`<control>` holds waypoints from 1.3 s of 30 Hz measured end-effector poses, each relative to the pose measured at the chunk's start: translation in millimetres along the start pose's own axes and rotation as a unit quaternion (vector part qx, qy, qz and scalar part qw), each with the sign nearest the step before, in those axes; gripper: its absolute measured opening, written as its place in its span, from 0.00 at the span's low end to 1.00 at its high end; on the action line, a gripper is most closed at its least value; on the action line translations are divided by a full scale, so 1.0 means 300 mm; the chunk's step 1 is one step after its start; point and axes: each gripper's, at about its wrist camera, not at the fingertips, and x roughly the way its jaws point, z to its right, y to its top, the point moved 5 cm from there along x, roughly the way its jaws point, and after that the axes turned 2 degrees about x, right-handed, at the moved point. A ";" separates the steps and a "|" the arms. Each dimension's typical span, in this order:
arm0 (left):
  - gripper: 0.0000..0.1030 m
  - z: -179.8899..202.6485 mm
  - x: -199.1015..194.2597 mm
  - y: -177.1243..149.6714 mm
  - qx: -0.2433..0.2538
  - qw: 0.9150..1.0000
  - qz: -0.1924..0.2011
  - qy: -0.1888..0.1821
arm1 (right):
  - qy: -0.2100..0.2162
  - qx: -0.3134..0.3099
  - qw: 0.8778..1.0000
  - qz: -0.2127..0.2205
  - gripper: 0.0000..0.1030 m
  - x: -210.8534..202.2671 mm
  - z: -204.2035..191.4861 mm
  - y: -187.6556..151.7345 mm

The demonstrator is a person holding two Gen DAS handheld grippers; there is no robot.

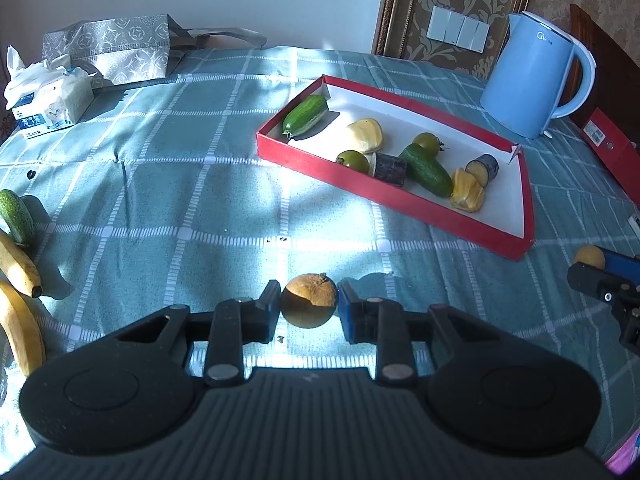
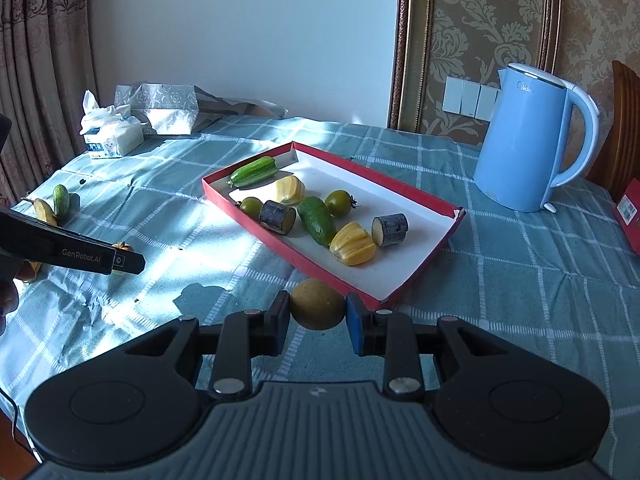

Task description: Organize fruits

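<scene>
Transport is the step: your left tool (image 1: 308,302) grips a round brownish-orange fruit (image 1: 308,300) at lower centre, your right tool (image 2: 318,312) a round yellow-green fruit (image 2: 317,304). Next, lower each into the red-walled white tray (image 2: 416,276), clear of its rim.

A pale blue plastic electric kettle (image 2: 528,148) stands at the far right of the teal checked tablecloth (image 2: 500,280), before white wall switches (image 2: 470,98) set in gold damask wallpaper. At the far left, an opened white tissue pack (image 1: 44,100) sits just beside a grey patterned fabric bag (image 1: 116,48). A flat red box (image 1: 608,140) lies at the right edge.
</scene>
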 end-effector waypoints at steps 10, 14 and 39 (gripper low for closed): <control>0.26 0.052 0.043 0.061 0.017 1.000 0.004 -0.001 | -0.005 0.008 1.000 0.004 0.28 0.039 0.054 0.038; 0.26 0.056 0.050 0.083 0.022 1.000 0.008 0.003 | -0.007 0.009 1.000 0.007 0.28 0.044 0.070 0.055; 0.26 0.116 0.099 0.111 0.034 0.999 0.002 -0.006 | -0.017 0.012 1.000 0.010 0.28 0.047 0.109 0.078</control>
